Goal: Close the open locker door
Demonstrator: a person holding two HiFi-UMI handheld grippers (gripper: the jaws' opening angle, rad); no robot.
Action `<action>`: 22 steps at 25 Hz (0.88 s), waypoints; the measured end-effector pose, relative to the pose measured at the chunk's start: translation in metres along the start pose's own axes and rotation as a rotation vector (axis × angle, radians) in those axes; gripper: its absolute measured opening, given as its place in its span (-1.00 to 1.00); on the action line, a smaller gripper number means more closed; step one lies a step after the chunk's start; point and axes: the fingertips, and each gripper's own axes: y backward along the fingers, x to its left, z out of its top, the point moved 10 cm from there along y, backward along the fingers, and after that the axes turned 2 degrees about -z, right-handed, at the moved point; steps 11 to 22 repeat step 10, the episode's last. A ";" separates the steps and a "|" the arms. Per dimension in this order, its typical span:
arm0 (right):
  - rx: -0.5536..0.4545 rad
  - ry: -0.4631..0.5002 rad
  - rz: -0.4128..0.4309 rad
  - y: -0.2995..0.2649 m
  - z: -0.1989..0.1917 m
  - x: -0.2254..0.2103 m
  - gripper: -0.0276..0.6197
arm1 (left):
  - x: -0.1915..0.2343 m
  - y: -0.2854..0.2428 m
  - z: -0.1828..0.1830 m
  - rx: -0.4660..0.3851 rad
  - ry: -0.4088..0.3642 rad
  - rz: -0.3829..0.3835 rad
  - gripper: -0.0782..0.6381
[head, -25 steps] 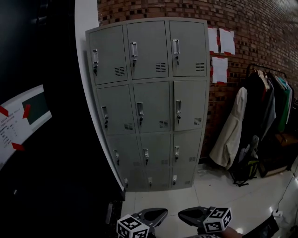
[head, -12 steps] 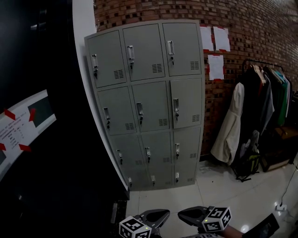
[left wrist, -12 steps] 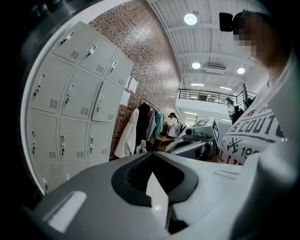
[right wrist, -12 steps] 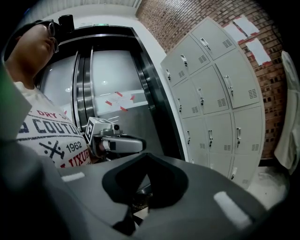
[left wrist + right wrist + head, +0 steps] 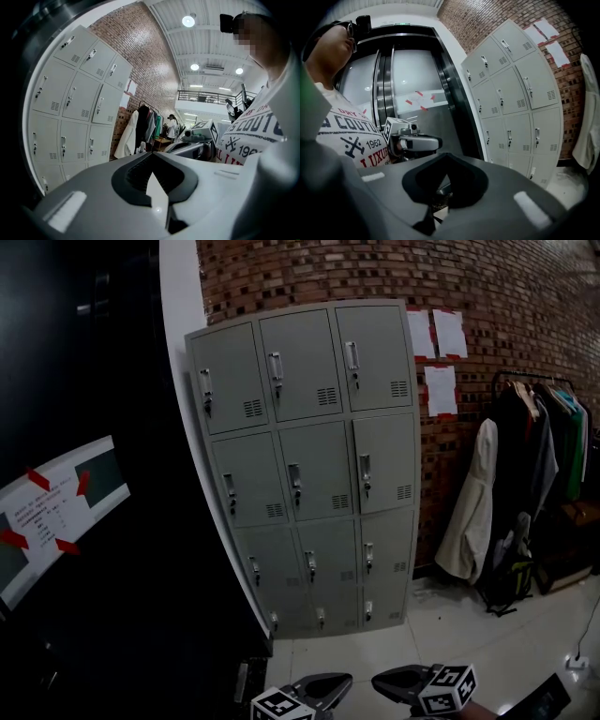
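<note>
Twelve locker doors [image 5: 309,465] fill 12 o'clock in head view, every one flush with the cabinet. Left gripper [image 5: 337,681] and right gripper [image 5: 382,679] sit at 6 o'clock, well apart from the lockers. Each gripper's own view shows its jaws pressed together on nothing. Only left gripper view shows ceiling lights [image 5: 188,21]; only right gripper view shows lift doors [image 5: 393,89]. Coats [image 5: 525,474] hang at 3 o'clock.

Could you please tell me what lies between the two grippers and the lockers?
Only bare pale floor, in the head view, separates the left gripper and right gripper from the lockers.
</note>
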 end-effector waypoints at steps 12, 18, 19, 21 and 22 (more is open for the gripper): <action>0.001 -0.005 -0.022 -0.003 -0.004 0.002 -0.93 | 0.000 0.004 -0.008 0.000 0.006 -0.008 -0.77; 0.001 -0.005 -0.022 -0.003 -0.004 0.002 -0.93 | 0.000 0.004 -0.008 0.000 0.006 -0.008 -0.77; 0.001 -0.005 -0.022 -0.003 -0.004 0.002 -0.93 | 0.000 0.004 -0.008 0.000 0.006 -0.008 -0.77; 0.001 -0.005 -0.022 -0.003 -0.004 0.002 -0.93 | 0.000 0.004 -0.008 0.000 0.006 -0.008 -0.77; 0.001 -0.005 -0.022 -0.003 -0.004 0.002 -0.93 | 0.000 0.004 -0.008 0.000 0.006 -0.008 -0.77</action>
